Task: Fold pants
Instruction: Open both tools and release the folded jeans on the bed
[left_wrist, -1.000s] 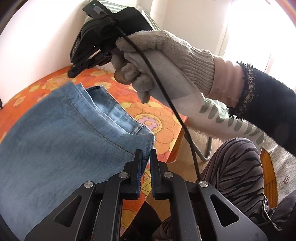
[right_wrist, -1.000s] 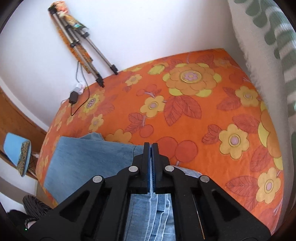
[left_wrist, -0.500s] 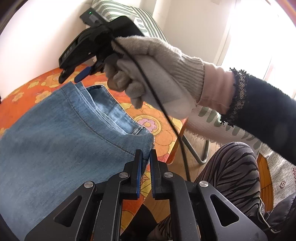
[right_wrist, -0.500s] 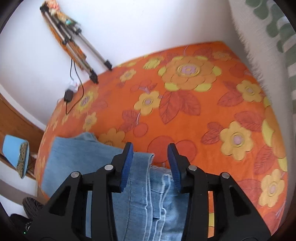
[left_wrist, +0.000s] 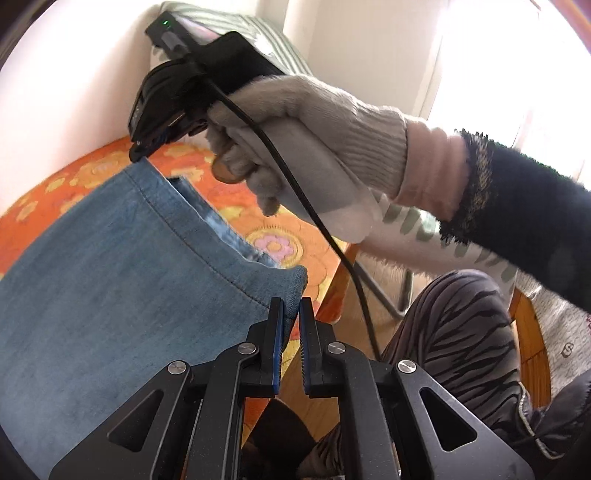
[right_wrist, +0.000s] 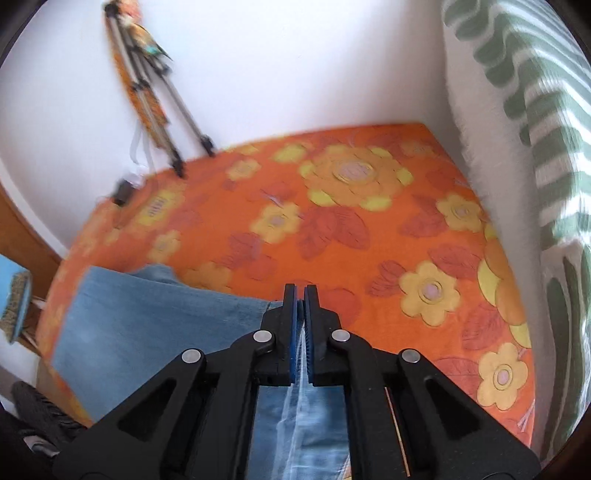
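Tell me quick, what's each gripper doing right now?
Left gripper: shut on the jeans corner.
Right gripper: just closed on the jeans' edge.

Blue denim pants (left_wrist: 110, 266), corners lifted off bedspread (right_wrist: 369, 221)

We see a white wall (right_wrist: 295, 66) behind a bed with an orange flower cover (right_wrist: 369, 229). A folded metal tripod (right_wrist: 155, 92) leans on that wall, near the far left corner of the bed. A small black plug with a thin cord (right_wrist: 123, 190) lies by the bed's far edge. A fluffy white blanket with green stripes (right_wrist: 524, 110) stands along the right edge. In the left view, bright light comes through a window (left_wrist: 498, 55). Below the bed's edge we see a brown wood floor (left_wrist: 343, 291). A blue thing (right_wrist: 13, 299) sits off to the left; we cannot tell what it is.
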